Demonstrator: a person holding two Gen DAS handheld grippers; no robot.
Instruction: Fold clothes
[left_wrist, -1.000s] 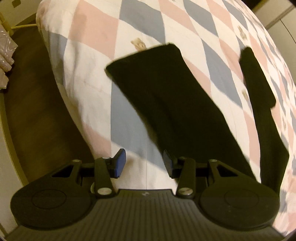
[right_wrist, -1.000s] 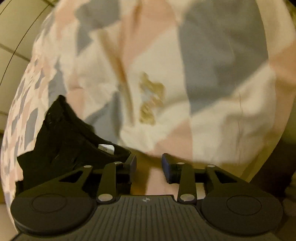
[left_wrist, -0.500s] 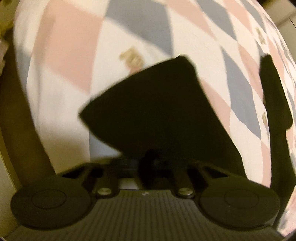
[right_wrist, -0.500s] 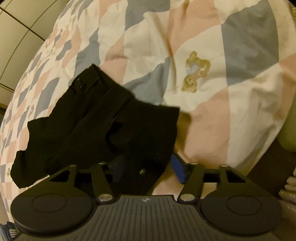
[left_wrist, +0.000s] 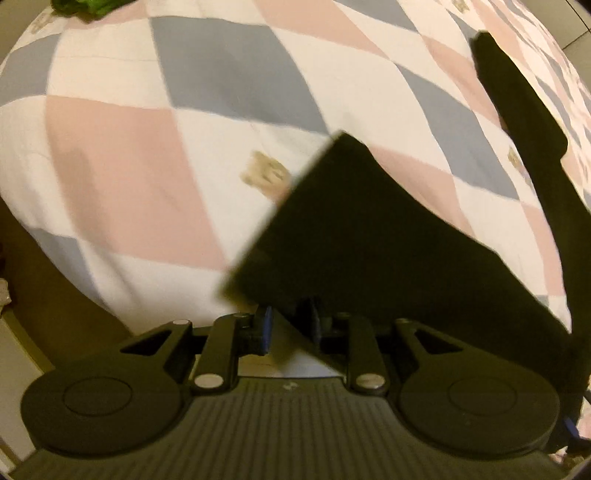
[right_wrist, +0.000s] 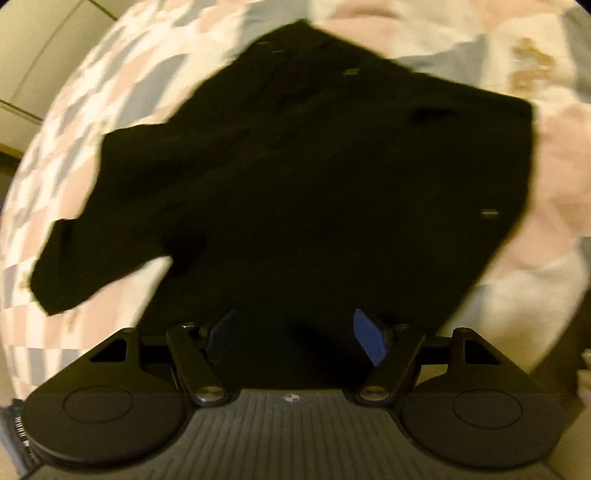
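On the bed (left_wrist: 155, 155) a black garment (right_wrist: 314, 177) is spread, limp and light; a hem corner is pinched by the left tool (left_wrist: 290, 330); the right tool (right_wrist: 293, 338) is spread wide above the cloth; edges are best gripped.

Black fabric garment (right_wrist: 314, 177): one item, dark and matte, spread across a bed covered in a pink, grey and white diamond-patterned quilt (left_wrist: 155, 122). Small metal studs or buttons dot its surface (blurred, count unclear). One narrow part trails off to the left in the right wrist view. In the left wrist view a flat, straight-edged panel (left_wrist: 351, 229) is lifted off the quilt, its corner pointing away; a long strip (left_wrist: 532, 140) runs along the right.
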